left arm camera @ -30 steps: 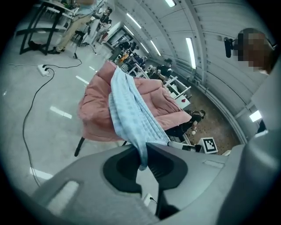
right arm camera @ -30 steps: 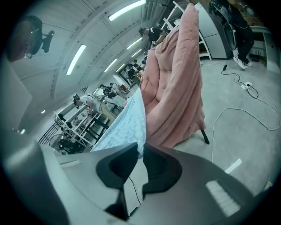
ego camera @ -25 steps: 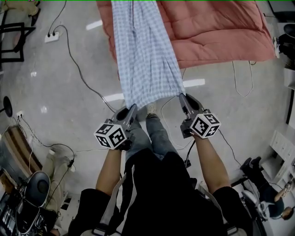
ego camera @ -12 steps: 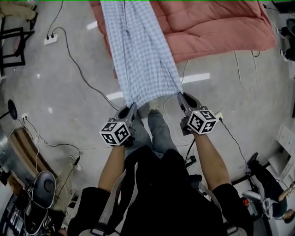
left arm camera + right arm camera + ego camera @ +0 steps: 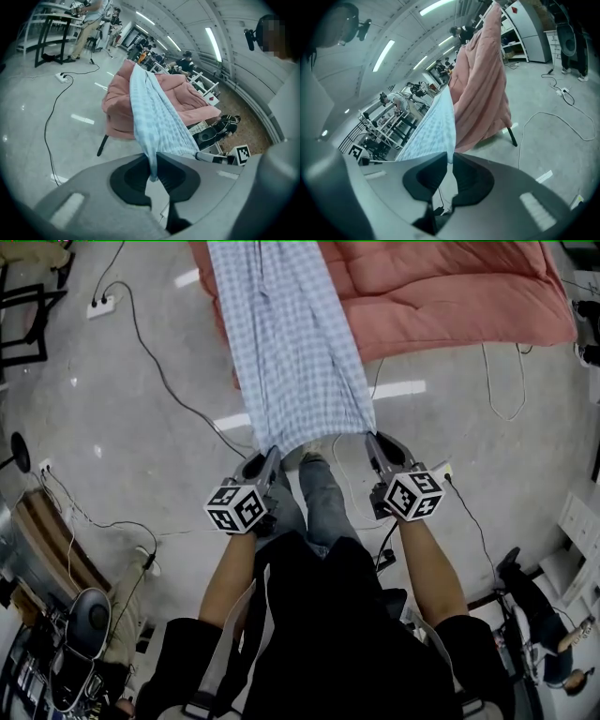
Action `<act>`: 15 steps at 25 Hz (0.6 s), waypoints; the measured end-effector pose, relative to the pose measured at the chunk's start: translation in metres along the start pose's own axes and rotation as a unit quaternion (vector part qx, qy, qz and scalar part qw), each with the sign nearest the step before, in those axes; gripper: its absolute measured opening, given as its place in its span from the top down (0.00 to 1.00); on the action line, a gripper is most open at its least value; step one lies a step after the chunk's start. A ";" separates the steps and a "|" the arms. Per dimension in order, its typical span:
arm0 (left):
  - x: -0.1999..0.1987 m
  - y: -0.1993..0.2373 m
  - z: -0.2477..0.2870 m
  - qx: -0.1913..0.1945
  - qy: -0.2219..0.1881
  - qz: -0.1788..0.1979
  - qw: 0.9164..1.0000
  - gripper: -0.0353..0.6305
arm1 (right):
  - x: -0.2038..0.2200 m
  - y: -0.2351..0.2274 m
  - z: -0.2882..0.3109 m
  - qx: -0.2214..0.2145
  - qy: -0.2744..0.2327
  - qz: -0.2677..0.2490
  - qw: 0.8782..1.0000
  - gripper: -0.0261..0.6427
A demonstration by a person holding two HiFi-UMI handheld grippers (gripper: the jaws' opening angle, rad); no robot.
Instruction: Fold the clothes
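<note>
Cloth [image 5: 295, 343] tight in both tongs [image 5: 273, 455] [image 5: 371, 440].

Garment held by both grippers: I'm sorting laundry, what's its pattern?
Light blue and white checked garment; best in head view.

The cloth [image 5: 295, 343] spans between the jaws of my left gripper [image 5: 273, 452] and my right gripper [image 5: 369, 437]. Ahead of them it lies on the quilt [image 5: 450, 296]. A cable [image 5: 159, 371] lies on the floor [image 5: 112, 446] to the left.

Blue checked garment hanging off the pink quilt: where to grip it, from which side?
The two near hem corners, one per gripper, coming from the person's side. The checked garment stretches flat off the pink quilt, so its thin edge faces the jaws; left gripper and right gripper are shut there.
</note>
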State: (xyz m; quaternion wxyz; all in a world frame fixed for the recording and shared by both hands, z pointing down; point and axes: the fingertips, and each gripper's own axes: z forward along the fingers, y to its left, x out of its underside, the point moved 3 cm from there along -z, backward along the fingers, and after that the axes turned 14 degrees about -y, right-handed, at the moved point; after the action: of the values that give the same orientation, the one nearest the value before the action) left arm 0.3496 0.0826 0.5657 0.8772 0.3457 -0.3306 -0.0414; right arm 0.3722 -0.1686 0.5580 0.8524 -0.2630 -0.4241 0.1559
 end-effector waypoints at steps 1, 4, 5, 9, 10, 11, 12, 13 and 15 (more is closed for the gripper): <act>0.001 -0.002 -0.002 0.002 -0.002 -0.003 1.000 0.89 | 0.000 0.000 -0.005 -0.001 -0.001 -0.005 1.000 0.90; 0.007 -0.011 -0.007 0.008 0.000 0.005 1.000 0.88 | 0.006 -0.004 -0.024 0.003 0.003 -0.005 1.000 0.90; 0.009 -0.013 -0.008 0.009 0.002 0.009 1.000 0.88 | 0.009 -0.007 -0.029 0.005 0.006 -0.003 1.000 0.90; 0.014 -0.008 -0.012 -0.001 0.009 0.018 1.000 0.88 | 0.018 -0.017 -0.037 0.031 0.015 0.000 0.999 0.91; 0.012 -0.004 -0.013 -0.005 0.007 0.018 1.000 0.89 | 0.021 -0.024 -0.040 0.049 0.016 0.003 0.999 0.96; 0.010 -0.001 -0.013 0.000 0.005 0.020 1.000 0.89 | 0.024 -0.032 -0.043 0.066 0.017 0.012 0.998 0.96; 0.009 0.000 -0.011 0.013 0.007 0.030 0.999 0.89 | 0.028 -0.041 -0.047 0.078 0.018 0.023 0.997 0.95; 0.010 -0.001 -0.008 0.028 0.016 0.049 0.998 0.89 | 0.032 -0.048 -0.051 0.084 0.020 0.030 0.996 0.95; 0.011 -0.001 0.005 0.043 0.040 0.102 0.993 0.88 | 0.037 -0.057 -0.050 0.084 0.025 0.029 0.996 0.95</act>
State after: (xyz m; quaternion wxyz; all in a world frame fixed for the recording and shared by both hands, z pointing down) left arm 0.3557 0.0754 0.5737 0.8740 0.3487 -0.3298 0.0762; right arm 0.4366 -0.2128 0.5893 0.8770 -0.2060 -0.3803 0.2092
